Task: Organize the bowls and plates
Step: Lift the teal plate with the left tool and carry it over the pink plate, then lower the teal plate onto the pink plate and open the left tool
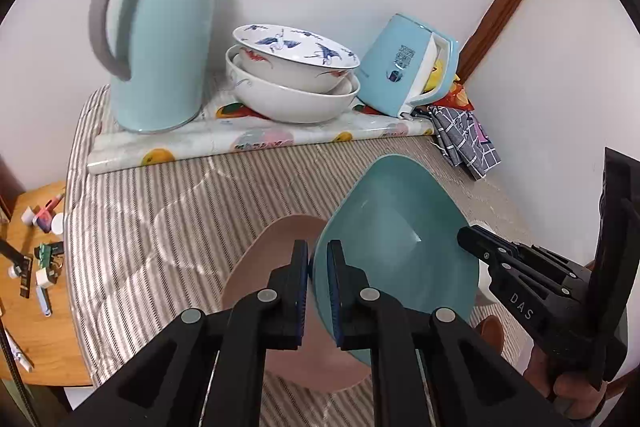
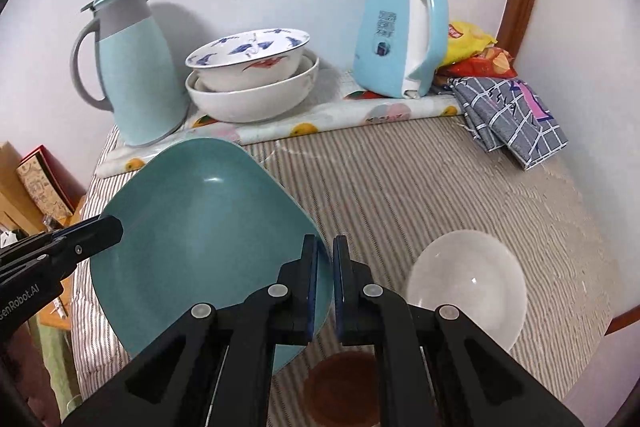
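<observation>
At far left on the striped desk [image 2: 400,171] stands a pale blue jug [image 2: 136,75], then two stacked white bowls [image 2: 252,83] and a tilted blue kettle [image 2: 396,39]. In front, a teal plate [image 2: 200,227] is held tilted above the desk: the left gripper [image 1: 318,259] has its fingers clamped on the plate's left rim, the right gripper [image 2: 324,255] on its right rim. A pink plate [image 1: 272,247] lies beneath, and a white bowl [image 2: 468,279] sits to the right.

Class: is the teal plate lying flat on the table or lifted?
Lifted: the teal plate hangs tilted, gripped at opposite rims by both claws.
</observation>
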Demonstrator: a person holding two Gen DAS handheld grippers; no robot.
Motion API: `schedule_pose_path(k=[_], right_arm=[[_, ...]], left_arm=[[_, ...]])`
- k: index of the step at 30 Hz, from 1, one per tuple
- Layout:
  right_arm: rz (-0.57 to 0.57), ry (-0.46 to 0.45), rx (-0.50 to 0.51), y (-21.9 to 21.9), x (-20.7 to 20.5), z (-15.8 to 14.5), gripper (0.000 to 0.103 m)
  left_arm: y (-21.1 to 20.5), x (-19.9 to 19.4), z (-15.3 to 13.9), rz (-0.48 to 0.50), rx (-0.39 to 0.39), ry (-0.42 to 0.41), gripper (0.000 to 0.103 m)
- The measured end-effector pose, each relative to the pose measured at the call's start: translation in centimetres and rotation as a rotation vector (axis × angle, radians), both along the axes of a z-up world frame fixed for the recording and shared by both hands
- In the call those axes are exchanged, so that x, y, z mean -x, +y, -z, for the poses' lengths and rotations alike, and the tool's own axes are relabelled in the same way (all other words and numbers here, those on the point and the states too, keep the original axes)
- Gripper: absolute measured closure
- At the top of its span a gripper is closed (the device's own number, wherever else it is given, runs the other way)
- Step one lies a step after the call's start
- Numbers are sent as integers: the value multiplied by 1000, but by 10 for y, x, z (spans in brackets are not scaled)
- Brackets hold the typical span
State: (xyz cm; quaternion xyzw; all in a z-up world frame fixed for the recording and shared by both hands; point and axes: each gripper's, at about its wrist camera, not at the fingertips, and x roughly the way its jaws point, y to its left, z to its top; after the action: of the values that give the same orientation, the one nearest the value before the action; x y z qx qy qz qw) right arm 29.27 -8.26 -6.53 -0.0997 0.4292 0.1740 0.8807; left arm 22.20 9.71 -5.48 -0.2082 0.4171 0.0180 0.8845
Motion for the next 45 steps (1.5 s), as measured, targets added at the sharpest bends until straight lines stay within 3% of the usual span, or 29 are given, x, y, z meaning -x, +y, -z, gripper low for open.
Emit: schedule_pose_path(k=[26,45], right_arm=[[-55,96,10,35,-2,52,95],[-58,104,39,41,-4,63,95]], left_arm=[[31,14,50,-54,52,87,93],[38,15,62,-57,79,115,93]])
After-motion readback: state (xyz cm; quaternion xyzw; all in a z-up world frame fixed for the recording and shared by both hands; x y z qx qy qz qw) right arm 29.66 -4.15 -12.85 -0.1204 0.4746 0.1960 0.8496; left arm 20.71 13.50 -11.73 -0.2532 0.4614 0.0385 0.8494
